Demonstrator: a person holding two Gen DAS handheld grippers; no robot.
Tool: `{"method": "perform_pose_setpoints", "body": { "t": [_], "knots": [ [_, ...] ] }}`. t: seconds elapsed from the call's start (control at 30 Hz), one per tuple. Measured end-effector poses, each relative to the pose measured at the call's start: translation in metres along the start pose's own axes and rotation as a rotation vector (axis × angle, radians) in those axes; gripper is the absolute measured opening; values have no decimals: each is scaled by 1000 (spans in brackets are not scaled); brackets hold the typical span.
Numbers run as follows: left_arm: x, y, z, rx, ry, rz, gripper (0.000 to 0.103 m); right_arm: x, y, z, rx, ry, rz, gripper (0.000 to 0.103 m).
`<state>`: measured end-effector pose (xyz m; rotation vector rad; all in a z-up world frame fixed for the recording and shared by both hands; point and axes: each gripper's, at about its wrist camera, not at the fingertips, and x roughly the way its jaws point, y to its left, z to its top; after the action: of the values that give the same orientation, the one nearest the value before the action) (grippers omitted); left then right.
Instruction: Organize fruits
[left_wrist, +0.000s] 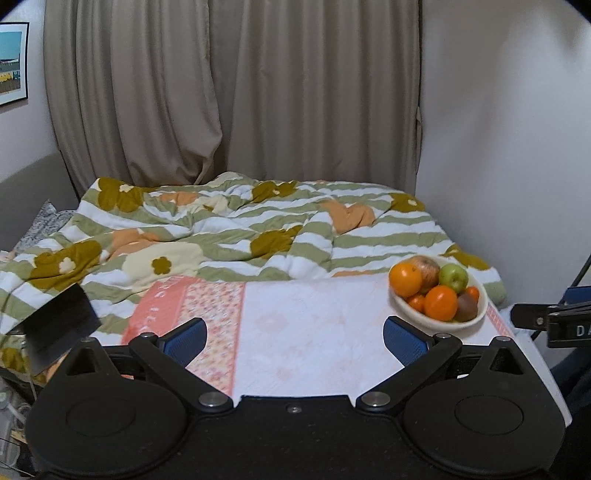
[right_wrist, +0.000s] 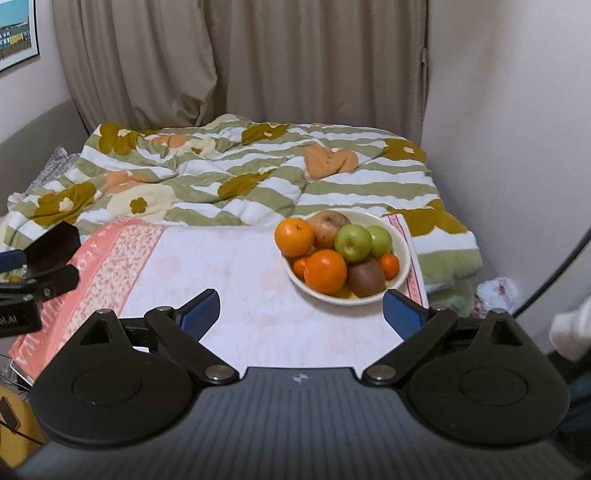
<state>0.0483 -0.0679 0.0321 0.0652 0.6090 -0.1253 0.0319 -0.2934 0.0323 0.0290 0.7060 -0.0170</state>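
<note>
Fruit all heaped in one white bowl (right_wrist: 400, 236) on the cloth-covered bench (right_wrist: 229, 280), right side, near the bed: oranges, green apples, kiwi. Left tongs (left_wrist: 294, 338) and right tongs (right_wrist: 301, 314) both gape wide, empty, short of the bowl; piled this way, the fruit fits either sorted or awaiting sorting.

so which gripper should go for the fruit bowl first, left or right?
Right, probably. The bowl sits just ahead of the open right gripper, near its right finger. The left gripper, also open, has the bowl off to its right, with only bare cloth between its fingers.
</note>
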Motion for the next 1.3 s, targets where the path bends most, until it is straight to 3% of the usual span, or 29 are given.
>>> {"method": "perform_pose_setpoints", "body": {
  "t": [0.37,1.3],
  "knots": [
    [-15,19,-16,-8,23,2,103,-17,17,-25,17,10,-23,103],
    [-25,22,-16,5,6,1,103,-22,20,-28,37,23,-29,103]
  ]
}}
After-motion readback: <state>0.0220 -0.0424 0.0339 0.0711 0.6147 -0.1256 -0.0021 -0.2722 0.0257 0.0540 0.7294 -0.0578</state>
